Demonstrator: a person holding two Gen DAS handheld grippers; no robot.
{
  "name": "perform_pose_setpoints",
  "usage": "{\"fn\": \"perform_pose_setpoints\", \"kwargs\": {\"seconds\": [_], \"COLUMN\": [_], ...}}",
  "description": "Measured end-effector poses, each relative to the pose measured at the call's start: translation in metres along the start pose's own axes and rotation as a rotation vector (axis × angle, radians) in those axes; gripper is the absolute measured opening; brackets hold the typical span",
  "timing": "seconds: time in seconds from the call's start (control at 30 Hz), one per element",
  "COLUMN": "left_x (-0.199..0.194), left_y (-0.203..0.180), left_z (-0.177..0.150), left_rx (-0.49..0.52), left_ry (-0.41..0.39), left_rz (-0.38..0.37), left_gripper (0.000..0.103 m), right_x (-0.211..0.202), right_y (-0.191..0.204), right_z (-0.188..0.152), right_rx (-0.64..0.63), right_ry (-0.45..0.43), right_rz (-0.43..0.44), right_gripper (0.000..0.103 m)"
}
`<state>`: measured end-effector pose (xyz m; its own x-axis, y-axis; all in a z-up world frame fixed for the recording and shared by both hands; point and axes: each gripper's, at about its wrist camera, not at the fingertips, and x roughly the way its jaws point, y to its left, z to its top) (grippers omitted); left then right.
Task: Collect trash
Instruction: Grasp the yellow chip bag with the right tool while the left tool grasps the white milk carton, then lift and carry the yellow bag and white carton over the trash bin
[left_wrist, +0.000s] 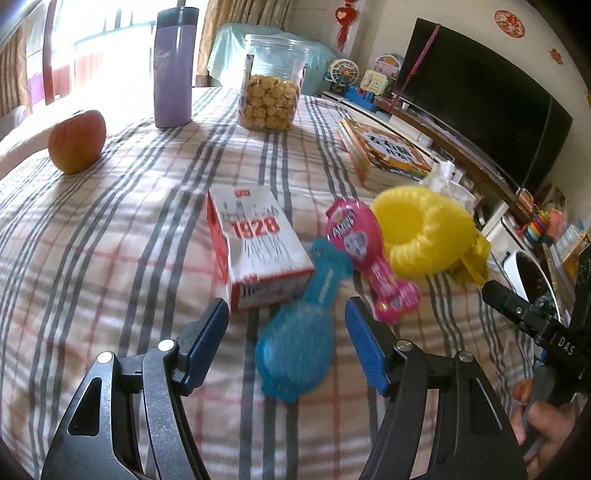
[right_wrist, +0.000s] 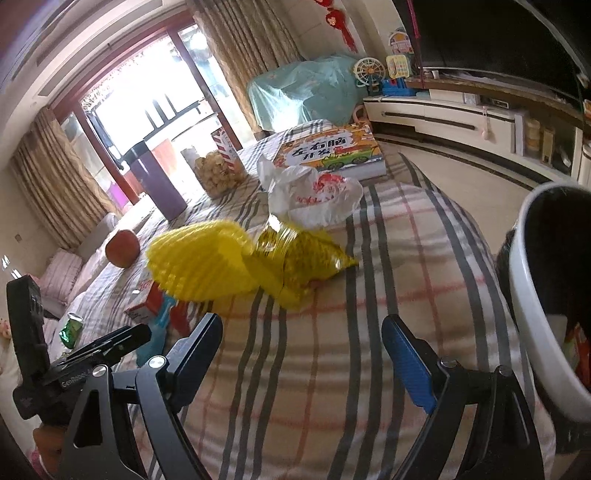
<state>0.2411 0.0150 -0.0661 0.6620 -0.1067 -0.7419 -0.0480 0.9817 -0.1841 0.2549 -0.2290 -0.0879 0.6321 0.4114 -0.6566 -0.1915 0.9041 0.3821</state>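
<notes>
While angled down over the checked bench (left_wrist: 110, 240), spread and pinching nothing: left tool (left_wrist: 286, 306), blue pads apart. Between its fingers, clear of both pads, a blurred blue wrapper (left_wrist: 295, 350); hard to tell whether lying on the cloth or just above it. Just ahead and left of the fingers, a red-and-white box (left_wrist: 258, 243) marked 1928, lying flat. Ahead and to the right, a pink wrapper (left_wrist: 364, 251), its near side at the blue one's far end, and just beyond that a yellow foam net (left_wrist: 417, 229), hollow side up. Far ahead: an apple (left_wrist: 77, 140) to the left, a purple flask (left_wrist: 173, 70), a clear jar (left_wrist: 269, 85) of round snacks, a picture book (left_wrist: 388, 151) to the right. At the right edge of that view, part of the other device and the right hand (left_wrist: 546, 424) gripping it.

Right tool (right_wrist: 303, 319) likewise spread wide, only bare cloth between its fingers. Straight ahead of it, the foam net again, blurred, and touching it on the right a yellow snack bag (right_wrist: 310, 258). Beyond those, a crumpled white plastic bag (right_wrist: 314, 195) with red print, then the picture book. Close on this tool's right, off the bench edge, a white bin (right_wrist: 535, 295) with a dark liner, some packaging visible inside. Off to its left, a green can (right_wrist: 70, 328) lying on the cloth.
</notes>
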Motion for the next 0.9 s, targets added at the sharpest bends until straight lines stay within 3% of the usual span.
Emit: {"fn": "perform_pose_setpoints", "kwargs": {"seconds": [0.23, 0.27, 0.3, 0.37, 0.47, 0.67, 0.9], "left_x": [0.018, 0.019, 0.020, 0.021, 0.017, 0.001, -0.031], "left_y": [0.005, 0.006, 0.007, 0.008, 0.008, 0.003, -0.004], "left_z": [0.015, 0.015, 0.015, 0.014, 0.011, 0.001, -0.010], "left_rx": [-0.008, -0.007, -0.005, -0.001, 0.010, 0.021, 0.023], "left_ry": [-0.007, -0.007, -0.010, -0.011, -0.028, -0.046, -0.086], "left_rz": [0.045, 0.049, 0.051, 0.048, 0.050, 0.025, -0.006], "left_gripper": [0.066, 0.065, 0.057, 0.056, 0.051, 0.048, 0.047], "right_x": [0.024, 0.027, 0.029, 0.035, 0.037, 0.021, -0.009], "right_y": [0.005, 0.006, 0.007, 0.007, 0.006, 0.001, -0.005], "right_z": [0.017, 0.020, 0.020, 0.022, 0.021, 0.011, -0.003], "right_rx": [-0.041, -0.053, -0.062, -0.074, -0.074, -0.053, -0.023], "right_ry": [0.016, 0.015, 0.016, 0.034, 0.044, 0.026, -0.001], "right_rz": [-0.003, -0.010, -0.014, -0.016, -0.023, 0.001, 0.022], "right_gripper": [0.089, 0.088, 0.085, 0.058, 0.037, 0.022, 0.020]}}
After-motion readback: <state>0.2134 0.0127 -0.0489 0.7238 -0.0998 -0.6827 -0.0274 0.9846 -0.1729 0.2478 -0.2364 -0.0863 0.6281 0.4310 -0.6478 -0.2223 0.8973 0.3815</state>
